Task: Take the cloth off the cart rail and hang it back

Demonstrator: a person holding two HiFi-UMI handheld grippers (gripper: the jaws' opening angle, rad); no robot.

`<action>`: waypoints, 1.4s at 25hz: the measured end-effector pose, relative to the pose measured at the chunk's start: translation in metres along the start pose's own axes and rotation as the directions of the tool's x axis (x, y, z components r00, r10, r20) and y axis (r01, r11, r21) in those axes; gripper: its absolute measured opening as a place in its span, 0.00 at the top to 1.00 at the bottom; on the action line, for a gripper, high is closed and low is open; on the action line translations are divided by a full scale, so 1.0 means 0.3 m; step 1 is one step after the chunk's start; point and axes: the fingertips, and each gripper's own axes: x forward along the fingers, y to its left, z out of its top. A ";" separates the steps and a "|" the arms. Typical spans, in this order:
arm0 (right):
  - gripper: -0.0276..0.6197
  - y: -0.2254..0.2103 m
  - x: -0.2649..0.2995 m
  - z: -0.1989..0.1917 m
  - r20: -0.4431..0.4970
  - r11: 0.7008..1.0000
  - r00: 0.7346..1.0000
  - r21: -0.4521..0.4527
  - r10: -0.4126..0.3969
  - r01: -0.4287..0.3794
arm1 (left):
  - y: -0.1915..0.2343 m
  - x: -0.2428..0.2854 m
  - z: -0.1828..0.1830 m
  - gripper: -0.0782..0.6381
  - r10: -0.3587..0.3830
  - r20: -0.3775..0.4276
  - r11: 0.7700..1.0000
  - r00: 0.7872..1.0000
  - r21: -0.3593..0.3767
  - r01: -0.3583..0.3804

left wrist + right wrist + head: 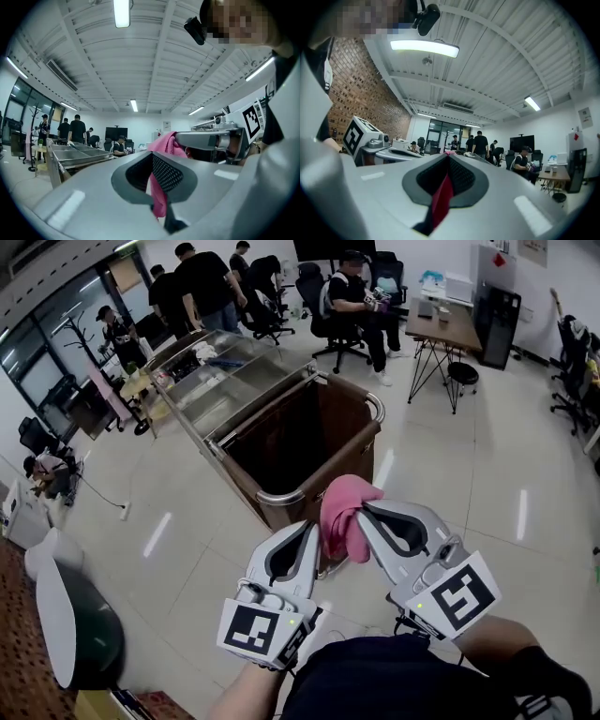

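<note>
Items counted: one cloth [339, 517], one cart [302, 442], two grippers.

Cloth: pink, soft woven fabric, bunched into a rumpled wad. It sits between the two pairs of jaws, with a loose end hanging below them.

Left gripper [309, 527]: jaws closed on the cloth. In the left gripper view [151, 153], a pink fold [159, 199] runs down the seam between the two black dimpled pads and more fabric bulges just past the tips.

Right gripper [362, 512]: jaws closed on the cloth. In the right gripper view [449, 157], a narrow strip of the fabric [442, 197] is pinched between the pads, which are textured in the same way.

Both grippers have smooth grey moulded shells, and each carries one white cube with black square markers, two cubes in all [258, 629].

Cart: just beyond the jaw tips. It has a deep brown fabric bin, rectangular and open at the top. One rail [281, 495], a polished round metal tube with curved corners, runs round its rim. The cloth overlaps the near corner of the rail in the head view; contact cannot be determined.

Floor [441, 474]: glossy pale tiles.
</note>
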 end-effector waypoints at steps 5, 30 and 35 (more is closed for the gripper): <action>0.95 -0.042 0.000 -0.051 0.027 0.999 0.999 -0.003 0.039 -0.039 | 0.010 0.024 -0.049 0.89 0.053 0.000 0.999 0.999 -0.001 -0.053; 0.95 0.063 0.080 -0.068 0.026 1.000 0.999 -0.007 -0.029 0.029 | 0.112 -0.059 0.022 0.89 -0.025 0.204 0.998 0.979 0.063 0.013; 0.95 0.069 0.069 -0.072 -0.021 0.999 0.999 0.035 -0.037 0.038 | 0.111 -0.073 0.044 0.89 -0.020 0.211 0.999 0.977 0.053 0.009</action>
